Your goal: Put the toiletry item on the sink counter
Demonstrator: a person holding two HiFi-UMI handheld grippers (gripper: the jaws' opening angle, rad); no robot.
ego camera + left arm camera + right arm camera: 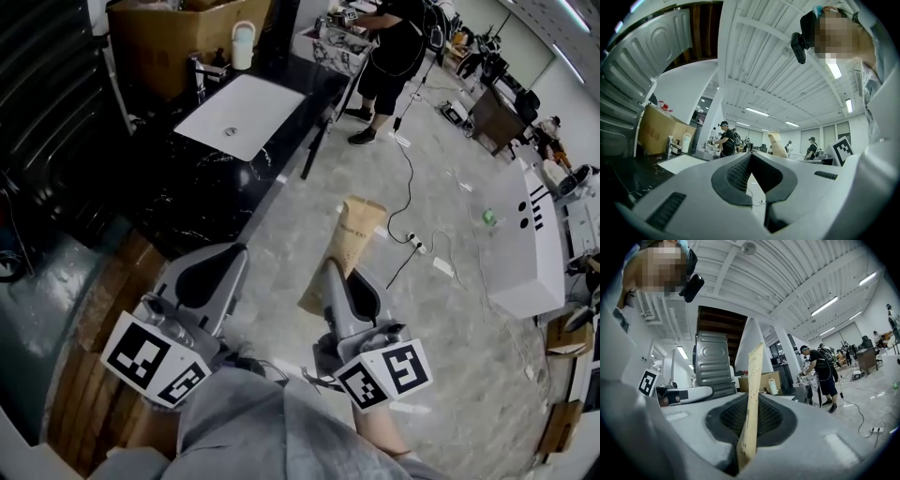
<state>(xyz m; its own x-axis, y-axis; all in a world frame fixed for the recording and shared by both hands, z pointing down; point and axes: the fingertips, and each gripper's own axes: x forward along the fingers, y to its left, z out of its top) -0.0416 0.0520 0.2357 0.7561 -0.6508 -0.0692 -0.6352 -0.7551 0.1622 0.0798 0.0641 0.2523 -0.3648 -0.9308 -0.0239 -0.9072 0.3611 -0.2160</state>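
Both point level, side by side — left tool (230,258) jaws together, right tool (333,277) clamped on a tan paper pouch (352,236).

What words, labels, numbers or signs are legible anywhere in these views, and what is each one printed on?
No text is clear enough to quote.
Tan packet: small dark print, too fine to read.
Cardboard box: reddish letters, blurred and unreadable.
Marker cubes: coded black-and-white squares, no words.
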